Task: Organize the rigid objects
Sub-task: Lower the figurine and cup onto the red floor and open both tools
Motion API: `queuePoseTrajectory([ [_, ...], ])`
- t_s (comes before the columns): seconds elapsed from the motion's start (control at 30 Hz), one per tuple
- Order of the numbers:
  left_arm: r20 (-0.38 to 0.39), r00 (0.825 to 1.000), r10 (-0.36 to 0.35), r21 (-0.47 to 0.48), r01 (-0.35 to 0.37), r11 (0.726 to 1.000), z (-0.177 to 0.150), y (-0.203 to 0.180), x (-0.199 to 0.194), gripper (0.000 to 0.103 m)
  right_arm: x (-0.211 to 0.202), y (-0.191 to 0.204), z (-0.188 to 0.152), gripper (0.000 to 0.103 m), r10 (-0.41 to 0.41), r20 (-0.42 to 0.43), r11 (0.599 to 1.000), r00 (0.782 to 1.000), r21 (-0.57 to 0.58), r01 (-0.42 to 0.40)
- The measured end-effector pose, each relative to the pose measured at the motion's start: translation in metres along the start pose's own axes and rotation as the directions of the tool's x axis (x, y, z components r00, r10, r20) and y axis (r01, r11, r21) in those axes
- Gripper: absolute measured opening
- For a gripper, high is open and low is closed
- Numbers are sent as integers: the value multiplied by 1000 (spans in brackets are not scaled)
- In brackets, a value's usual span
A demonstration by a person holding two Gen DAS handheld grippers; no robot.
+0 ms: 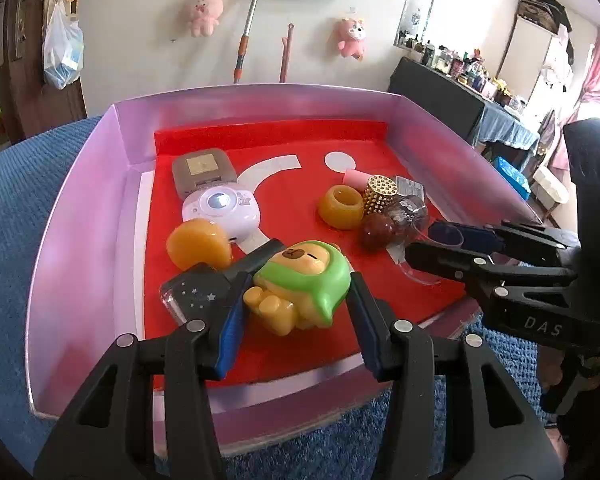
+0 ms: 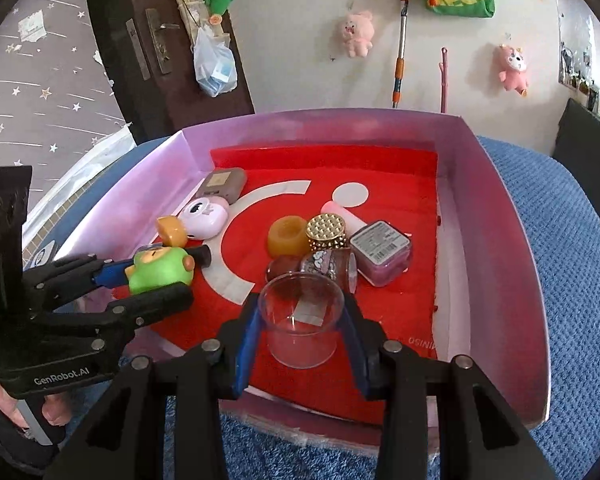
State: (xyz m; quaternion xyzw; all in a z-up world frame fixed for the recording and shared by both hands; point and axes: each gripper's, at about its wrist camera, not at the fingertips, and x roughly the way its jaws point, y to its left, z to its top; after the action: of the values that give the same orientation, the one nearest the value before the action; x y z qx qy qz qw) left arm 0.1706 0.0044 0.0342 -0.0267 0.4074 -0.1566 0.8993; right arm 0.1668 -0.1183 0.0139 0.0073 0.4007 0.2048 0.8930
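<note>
A blue textured cloth (image 2: 572,240) covered the surface, and on it sat a shallow pink-walled box (image 1: 80,208) with a red floor (image 1: 300,184) marked in white.

In the left wrist view the left gripper (image 1: 296,296) reached in from six o'clock, angled downward, its jaws partly closed with the blue pads against both sides of a bear toy in a green hood (image 1: 304,284). The toy lay on its back near the box's front edge, its long axis running from its brown face at about one o'clock to its yellow feet at about seven o'clock. A dark star-printed case (image 1: 196,292) lay at nine o'clock from it, touching the left finger.

The right gripper (image 2: 300,320) entered its own view from six o'clock, also tilted down, jaws partly closed on a clear plastic cup (image 2: 302,320). The cup stood upright on the red floor, mouth up, its axis vertical, at the front middle of the box. A hand (image 2: 40,408) showed at eight o'clock in that view, around the left gripper's handle.

At twelve o'clock from the cup clustered a dark brown ball (image 2: 282,268), a patterned jar lying on its side (image 2: 332,268), an amber ring-shaped cup (image 2: 288,236), a gold studded lid (image 2: 326,232) and a square pink-based container with a barcode label (image 2: 382,252). At ten o'clock lay an orange dome (image 2: 172,232), a white round device (image 2: 204,216) and a grey case (image 2: 224,184).
</note>
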Motion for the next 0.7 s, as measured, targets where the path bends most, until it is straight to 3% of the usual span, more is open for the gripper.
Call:
queuePoseTrajectory([
  [0.2,3,1000,4,-14,-4,1000,4,4,5,46,4,-1,4,42,-47,24,999,999,-4,47],
  [0.53,2,1000,11,-6,-11,1000,4,1,7,46,7,1,4,42,-55,26,998,998,-16,55],
  [0.7,-1,999,54,31,-54,998,2,-7,10,46,7,3,2,42,-64,21,997,998,-29,65],
])
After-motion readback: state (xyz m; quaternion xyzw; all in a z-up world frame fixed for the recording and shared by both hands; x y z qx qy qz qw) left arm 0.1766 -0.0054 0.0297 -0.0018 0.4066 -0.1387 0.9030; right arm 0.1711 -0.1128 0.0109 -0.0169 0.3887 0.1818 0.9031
